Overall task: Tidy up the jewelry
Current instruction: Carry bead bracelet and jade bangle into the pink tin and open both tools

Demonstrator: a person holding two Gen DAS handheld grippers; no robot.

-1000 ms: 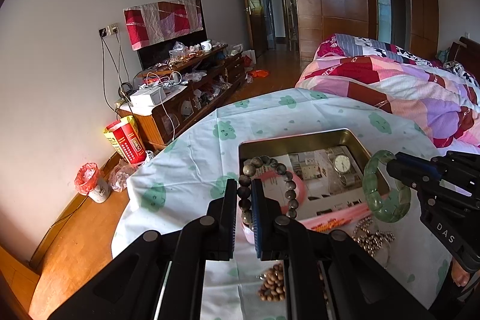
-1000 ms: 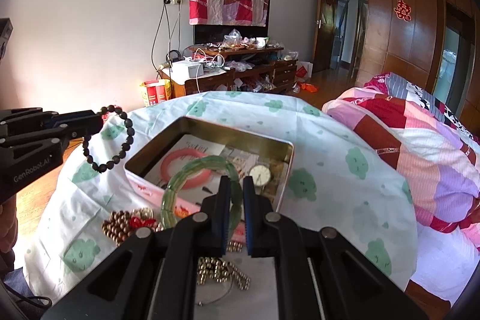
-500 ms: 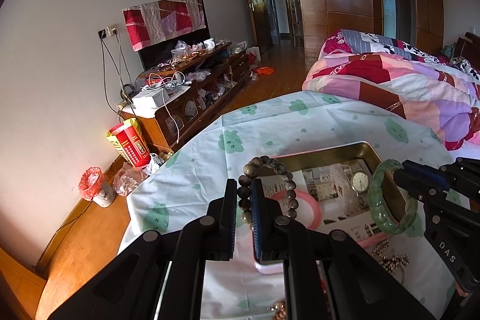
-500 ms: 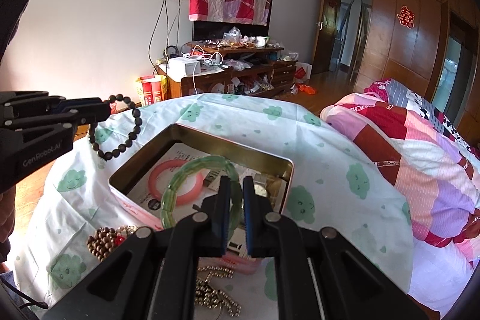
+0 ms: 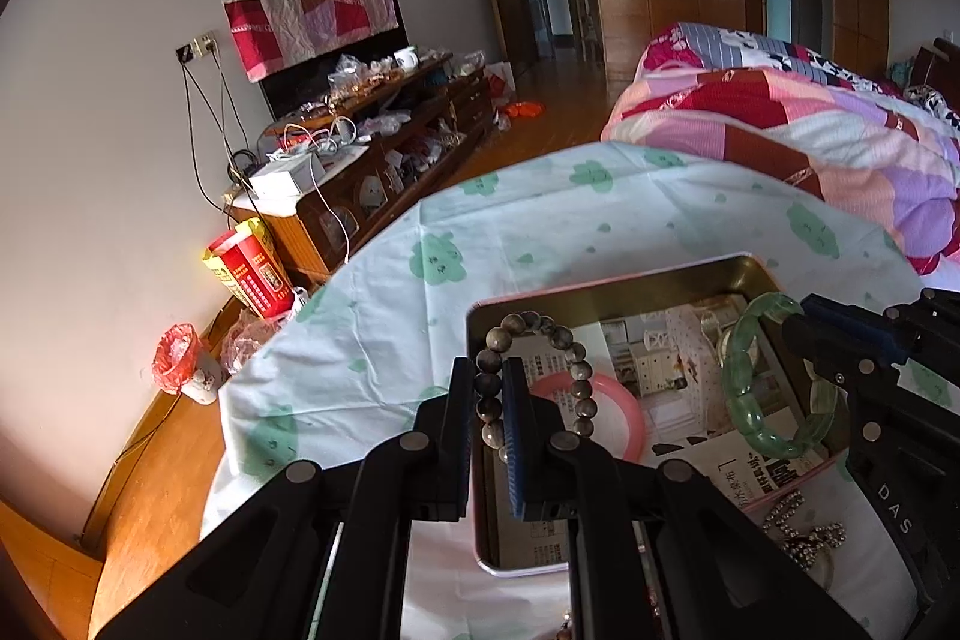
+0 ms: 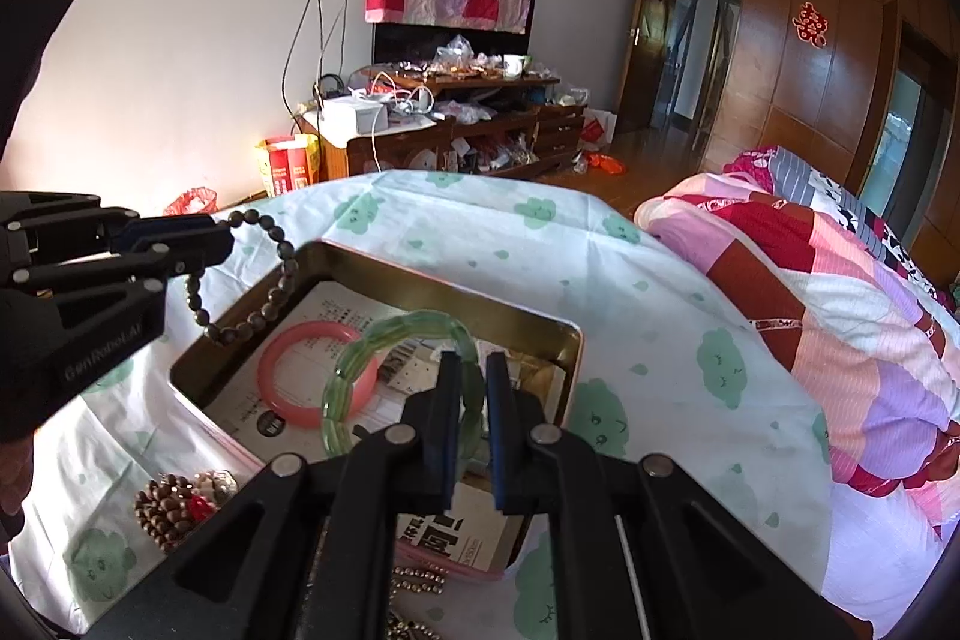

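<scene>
You get bright daylight, sharp focus, heavy fisheye bending and black vignetted corners in both views.

A cluttered bedroom around a cloth-covered table

A white tablecloth with green cloud prints (image 5: 600,220) covers the table. A bed with a pink, red and purple patchwork quilt (image 6: 840,292) stands just beside it. Against the white wall, a dark wooden cabinet (image 6: 456,130) is piled with clutter, a red-and-yellow box (image 5: 249,268) on the floor near it.
</scene>
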